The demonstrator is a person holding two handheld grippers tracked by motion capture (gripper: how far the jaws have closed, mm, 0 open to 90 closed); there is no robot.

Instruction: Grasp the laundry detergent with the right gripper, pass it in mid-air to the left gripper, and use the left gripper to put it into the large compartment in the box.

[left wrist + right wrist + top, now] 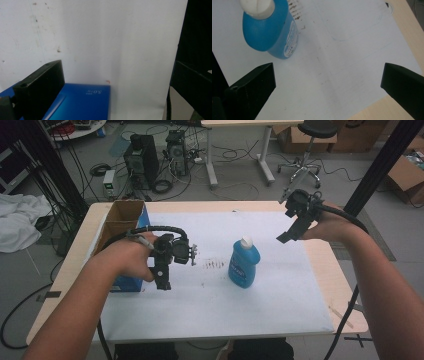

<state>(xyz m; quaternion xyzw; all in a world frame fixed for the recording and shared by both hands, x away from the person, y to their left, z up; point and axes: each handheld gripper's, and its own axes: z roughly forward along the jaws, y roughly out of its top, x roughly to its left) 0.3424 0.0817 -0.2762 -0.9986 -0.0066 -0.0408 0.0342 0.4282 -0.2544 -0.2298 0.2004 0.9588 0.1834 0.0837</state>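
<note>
You are holding your left gripper (162, 282) low over the left part of the white paper sheet (280, 300) that is covering the pale wooden desk (345, 290), just beside the open blue cardboard box with the brown inside (131, 284); its jaws are pointing down at the sheet and standing wide apart with nothing between them; in the left gripper view a blue corner of that box (85, 102) is lying under the near jaw, with small white print on it, too small to read.

You are raising your right gripper (285, 237) above the right part of the sheet, well apart from the left one; its jaws are spread wide and gripping nothing; in the right gripper view they are framing bare paper (342, 75), with the desk's wooden edge (407, 22) running along the right.

The translucent blue plastic bottle with the white cap (244, 262) is standing upright near the middle of the sheet, between your two grippers and touching neither; it is sitting nearer to the right gripper's line of sight, and in that view it (269, 32) is showing at the upper left, beyond the left-hand jaw, with a pale label on its side; a patch of dark smudges (214, 265) is marking the paper just beside the bottle, on the side facing the box.
</note>
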